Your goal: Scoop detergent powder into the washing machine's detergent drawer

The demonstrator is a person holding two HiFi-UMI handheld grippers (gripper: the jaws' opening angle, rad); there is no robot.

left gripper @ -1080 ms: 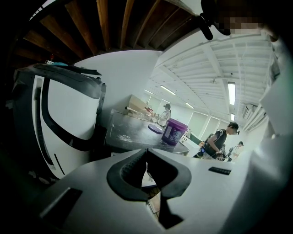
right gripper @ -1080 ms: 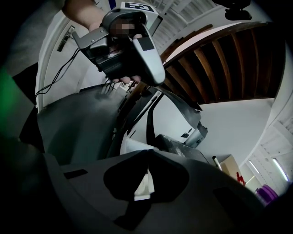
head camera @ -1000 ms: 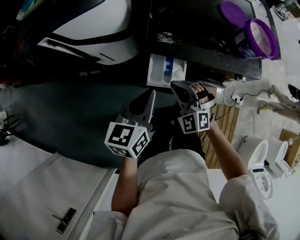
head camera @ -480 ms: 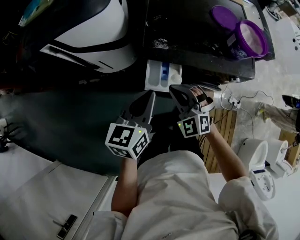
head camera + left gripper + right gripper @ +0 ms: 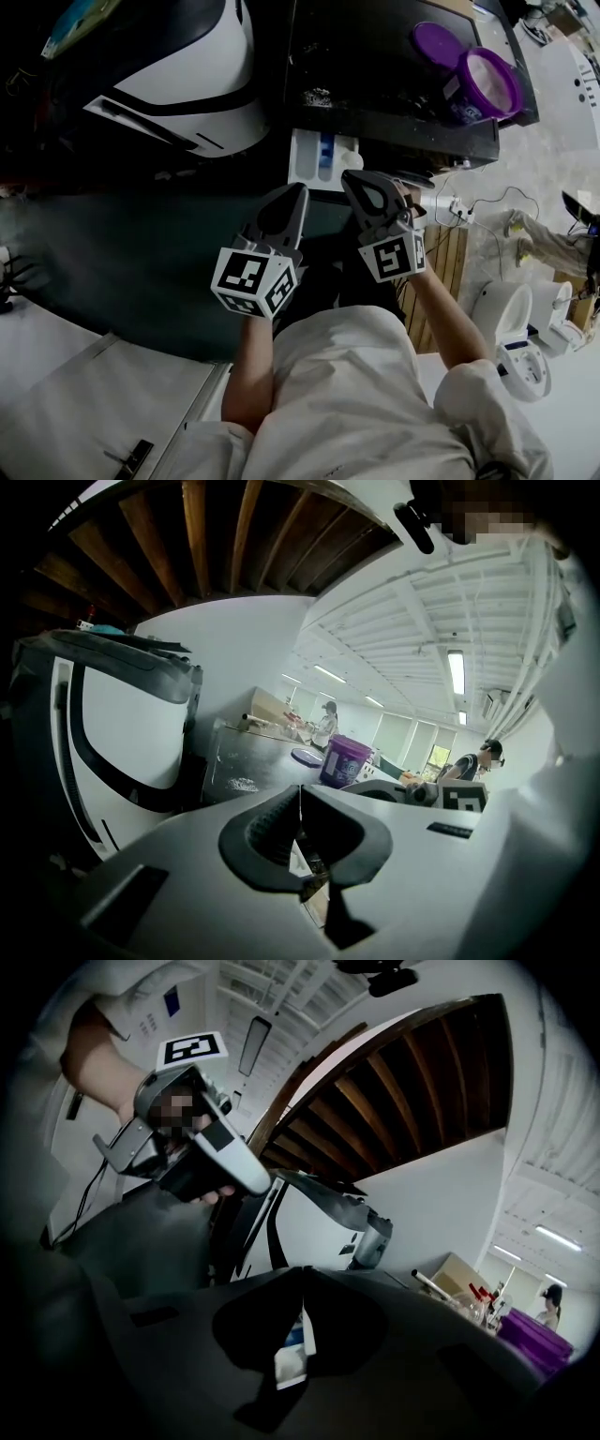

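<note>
Left gripper [image 5: 289, 199] and right gripper [image 5: 364, 187], both claws pinched together and empty, hover mid-frame just below the open detergent drawer [image 5: 302, 159], likely squaring up to it, while the purple powder tub [image 5: 487, 86] sits upper right.

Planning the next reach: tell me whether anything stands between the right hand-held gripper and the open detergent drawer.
Nothing visible does. The detergent drawer stands pulled out just ahead of the right hand-held gripper, whose jaws are shut and empty. The purple tub sits off to the side.
</note>
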